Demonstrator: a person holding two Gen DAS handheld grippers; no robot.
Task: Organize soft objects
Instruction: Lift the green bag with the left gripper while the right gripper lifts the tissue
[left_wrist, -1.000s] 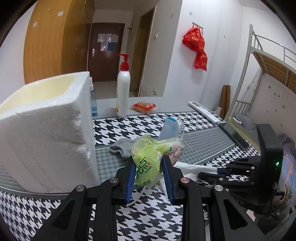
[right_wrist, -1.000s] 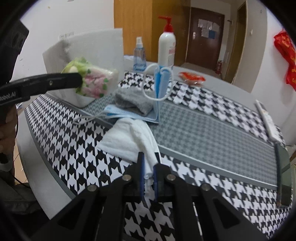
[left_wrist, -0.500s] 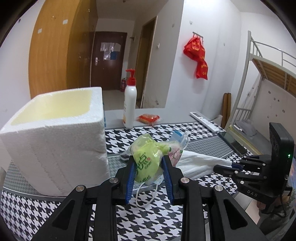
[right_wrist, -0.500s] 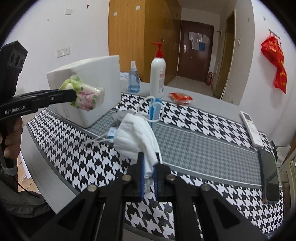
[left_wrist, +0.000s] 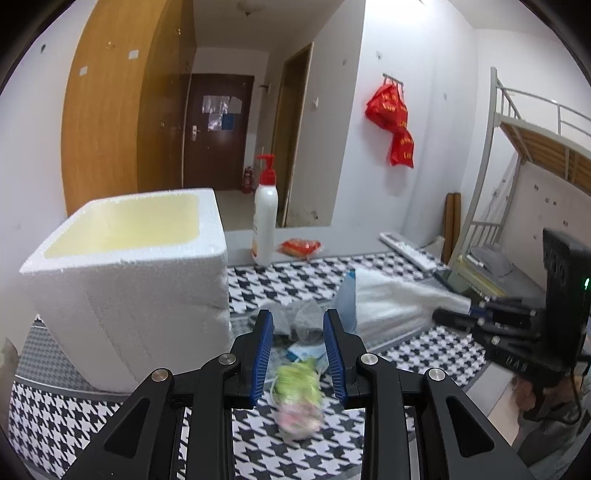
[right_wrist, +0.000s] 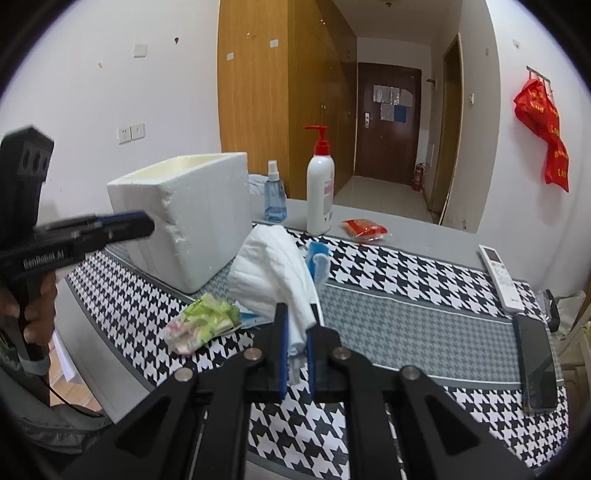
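Note:
A green and pink soft packet (left_wrist: 297, 397) lies on the houndstooth cloth, blurred, below my left gripper (left_wrist: 297, 325), which is open and empty above it. It also shows in the right wrist view (right_wrist: 202, 322) beside the white foam box (right_wrist: 192, 214). The box (left_wrist: 129, 273) is open-topped and stands left of the left gripper. My right gripper (right_wrist: 295, 332) is shut on a white cloth (right_wrist: 273, 273) and holds it lifted above the table. A grey sock (left_wrist: 291, 317) and a blue mask (right_wrist: 317, 258) lie behind.
A pump bottle (right_wrist: 320, 192), a blue spray bottle (right_wrist: 275, 199) and a red packet (right_wrist: 364, 229) stand at the back. A remote (right_wrist: 500, 277) and a phone (right_wrist: 537, 365) lie at the right. The table edge (right_wrist: 110, 369) runs near the left.
My left gripper has opened and the green packet has dropped onto the cloth. Both grippers have risen; the right one has lifted the white cloth higher.

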